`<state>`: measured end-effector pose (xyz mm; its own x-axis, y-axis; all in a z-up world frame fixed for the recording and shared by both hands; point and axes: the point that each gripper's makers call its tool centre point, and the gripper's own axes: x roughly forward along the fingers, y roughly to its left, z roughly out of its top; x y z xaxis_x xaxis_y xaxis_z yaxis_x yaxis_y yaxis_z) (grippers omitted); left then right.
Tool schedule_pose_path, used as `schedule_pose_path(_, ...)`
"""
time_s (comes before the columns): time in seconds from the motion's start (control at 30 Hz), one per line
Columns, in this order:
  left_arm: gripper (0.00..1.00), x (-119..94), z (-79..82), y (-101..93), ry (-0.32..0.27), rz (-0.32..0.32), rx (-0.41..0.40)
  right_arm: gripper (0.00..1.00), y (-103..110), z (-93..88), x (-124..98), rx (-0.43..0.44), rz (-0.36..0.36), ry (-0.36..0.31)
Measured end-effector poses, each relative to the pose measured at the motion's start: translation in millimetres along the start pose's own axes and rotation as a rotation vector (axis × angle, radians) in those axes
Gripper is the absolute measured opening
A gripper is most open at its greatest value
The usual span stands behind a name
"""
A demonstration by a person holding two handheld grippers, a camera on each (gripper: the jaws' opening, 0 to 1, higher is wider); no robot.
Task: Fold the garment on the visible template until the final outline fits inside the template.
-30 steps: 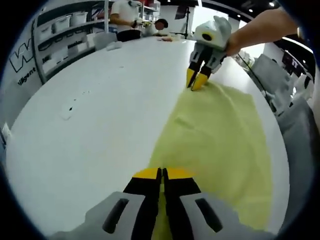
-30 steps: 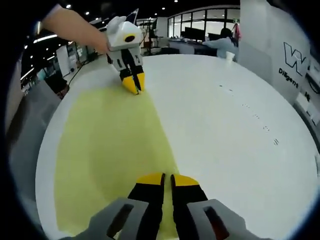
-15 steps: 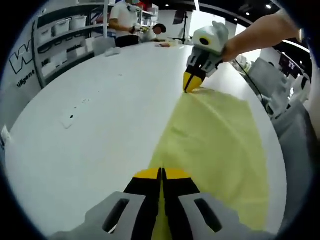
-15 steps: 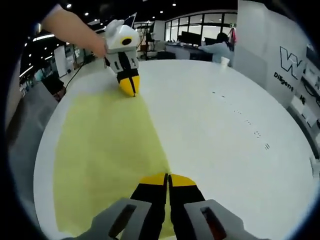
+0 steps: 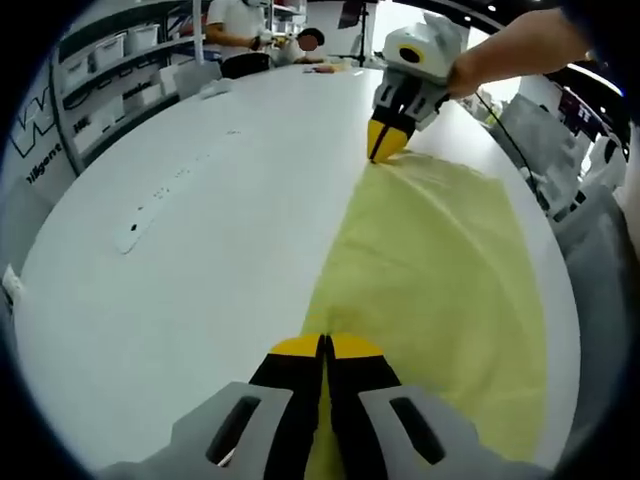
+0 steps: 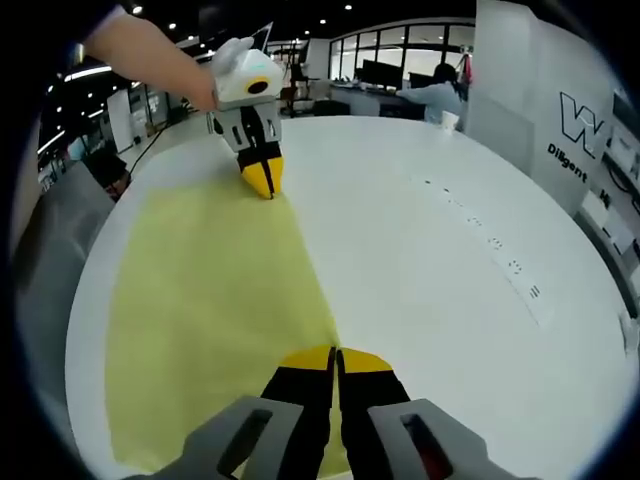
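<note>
We grip the yellow cloth (image 5: 440, 270) on the white table (image 5: 200, 220), frame centre-right | left gripper (image 5: 325, 350) clenched on its near corner | right gripper (image 5: 385, 148) clamps far corner, upper centre | edge pulled tauter than a second ago: ready to fold.

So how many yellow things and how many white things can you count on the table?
Yellow: 3, the pale yellow cloth garment, plus the yellow-tipped left gripper and yellow-tipped right gripper, each with jaws closed on a garment corner.
White: 1, the round white table.
Total: 4.
</note>
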<state>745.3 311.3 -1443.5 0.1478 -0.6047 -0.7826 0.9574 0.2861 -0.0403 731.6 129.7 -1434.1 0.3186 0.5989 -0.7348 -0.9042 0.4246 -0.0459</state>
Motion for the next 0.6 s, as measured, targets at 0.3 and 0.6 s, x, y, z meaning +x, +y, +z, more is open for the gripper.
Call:
schedule_pose_path(0.3,0.04,-8.9,1.8,14.4,-0.007,0.092,-0.089,0.0,-9.7,3.6,4.1,0.031,-0.037,-0.016)
schedule_pose_path(0.6,0.08,-1.8,3.8,26.4,0.015,0.154,-0.141,0.0,-17.9,-1.0,15.7,0.078,-0.108,0.034)
